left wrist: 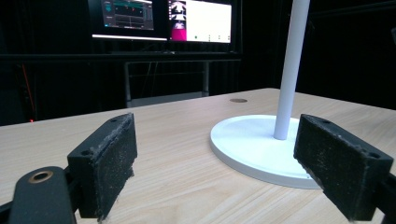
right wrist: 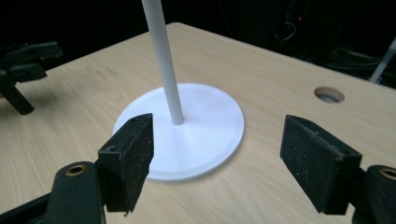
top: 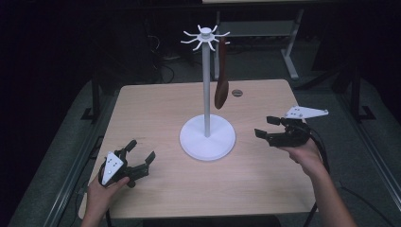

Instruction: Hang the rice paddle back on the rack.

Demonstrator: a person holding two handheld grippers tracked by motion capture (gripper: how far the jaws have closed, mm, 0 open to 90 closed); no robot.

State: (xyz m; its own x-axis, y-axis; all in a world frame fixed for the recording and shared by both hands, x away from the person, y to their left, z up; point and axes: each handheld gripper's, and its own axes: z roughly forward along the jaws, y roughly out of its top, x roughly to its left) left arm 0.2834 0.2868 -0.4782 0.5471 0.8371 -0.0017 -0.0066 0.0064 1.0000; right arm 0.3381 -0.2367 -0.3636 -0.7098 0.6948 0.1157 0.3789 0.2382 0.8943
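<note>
Two grippers flank a white stand [top: 207,132] at the middle of the wooden table [top: 156,104], and both are empty with their jaws spread wide. The left gripper [top: 141,155] rests low near the person's front-left edge, its pads [left wrist: 109,161] apart over bare wood and aimed toward the round base [left wrist: 254,147]. The right gripper [top: 268,126] sits just beside that base on the other side, angled inward, its pads [right wrist: 130,151] splayed either side of the base [right wrist: 196,126] as seen in the right gripper view.

One dark brown wooden spoon [top: 221,78] hangs bowl-down from a hook of the spoked crown [top: 205,37] at the top of the pole [top: 206,85], dangling on the right side, well above the table. That placement suits the right gripper, which seems better set to rise and take the spoon; the left looks parked in reserve, perhaps to steady the base.

The pole itself stands between the left gripper and the spoon, and the neighbouring hooks crowd the handle's top. A round cable hole [top: 237,93] lies behind the stand, and monitors [left wrist: 161,18] glow beyond the table's far edge.
</note>
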